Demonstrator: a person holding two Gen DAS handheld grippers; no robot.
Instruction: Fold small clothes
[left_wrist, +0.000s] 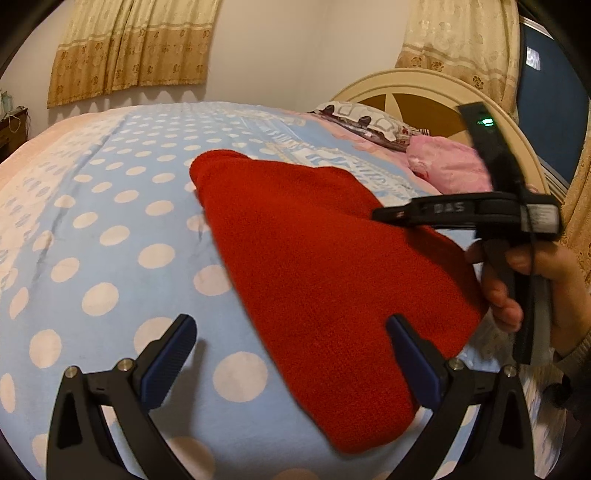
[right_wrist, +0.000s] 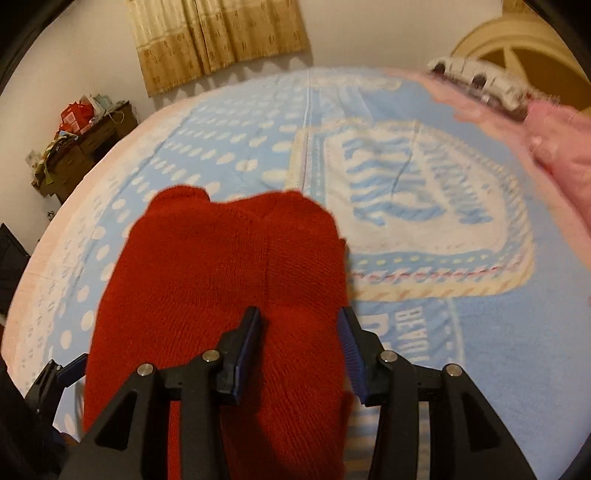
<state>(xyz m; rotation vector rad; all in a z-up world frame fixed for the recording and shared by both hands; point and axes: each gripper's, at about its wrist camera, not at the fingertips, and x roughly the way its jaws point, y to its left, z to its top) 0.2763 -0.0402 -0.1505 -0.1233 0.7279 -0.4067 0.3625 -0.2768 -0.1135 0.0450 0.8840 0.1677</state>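
Red knit garment (left_wrist: 325, 280): it lay flat on the blue polka-dot blanket (left_wrist: 110, 229), already doubled into a long narrow shape, and this is the landmark for everything below.
Garment's far end: you had it pointing toward the curtain (left_wrist: 129, 44) on the back wall, and it looked rounded and slightly bunched there.
Left gripper (left_wrist: 291, 354): you held its tongs spread wide, with nothing between them; one blue pad (left_wrist: 170, 362) stood over bare blanket just beside the garment's long edge, the other in front of the garment's near end.
Left gripper contact: you could not tell from the left wrist view whether either pad touched the fabric.
Right gripper (right_wrist: 301, 350): you held its tongs parted above the garment's near half, one pad over the knit and the other at its edge beside the blanket's printed emblem (right_wrist: 424, 206); they gripped nothing.
Right hand (left_wrist: 532, 291): seen from the left wrist view, you were clutching the tool's black handle just beyond the garment's near corner.
Pink bundle (left_wrist: 450, 166): it sat well apart from the garment, toward the headboard (left_wrist: 424, 85).
Patterned pillow (left_wrist: 369, 122): it lay past the pink bundle, farther from the garment, against the headboard.
Cluttered cabinet (right_wrist: 85, 144): it stood off the bed, well beyond the garment's far end, near the wall.
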